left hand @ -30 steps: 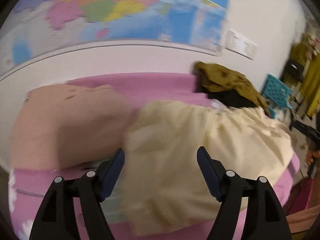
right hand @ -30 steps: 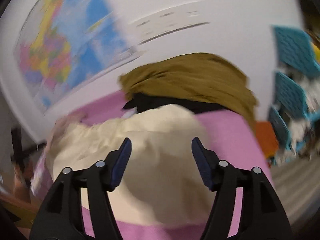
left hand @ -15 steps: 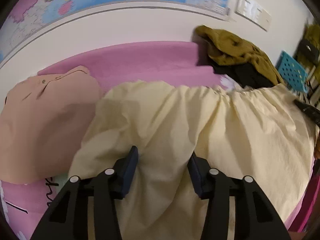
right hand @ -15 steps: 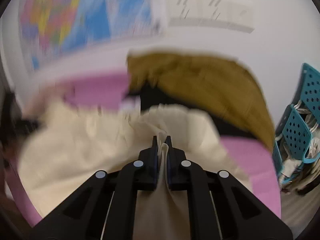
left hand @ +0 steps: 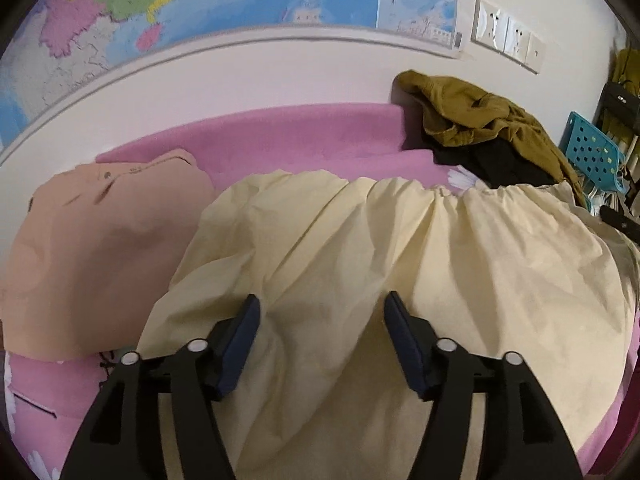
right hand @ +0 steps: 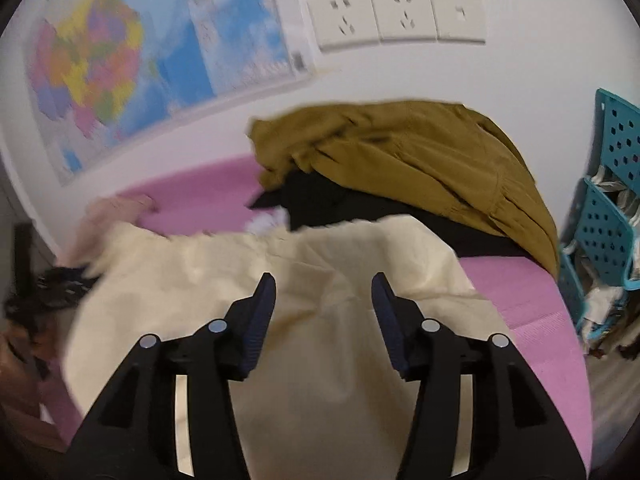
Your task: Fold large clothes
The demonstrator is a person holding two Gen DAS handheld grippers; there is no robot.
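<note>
A large pale yellow garment [left hand: 400, 264] with a gathered far edge lies spread over the pink bed [left hand: 280, 136]. My left gripper [left hand: 320, 312] hovers over its near left part; its jaws are opening, with a loose ridge of cloth between them that the pads do not press. In the right wrist view the same yellow garment [right hand: 320, 280] fills the foreground. My right gripper [right hand: 324, 292] stands over its near right part with its jaws opening and cloth under the gap, not pinched.
A folded peach garment [left hand: 96, 248] lies left of the yellow one. An olive garment [right hand: 400, 160] on black clothing [right hand: 328, 204] is heaped at the far right by the wall. Teal perforated crates [right hand: 604, 232] stand right of the bed. A map [left hand: 200, 4] hangs above.
Both grippers dropped onto the yellow garment, closed on folds of it half a second ago, then opened and let the cloth go. The garment now lies spread flatter.
</note>
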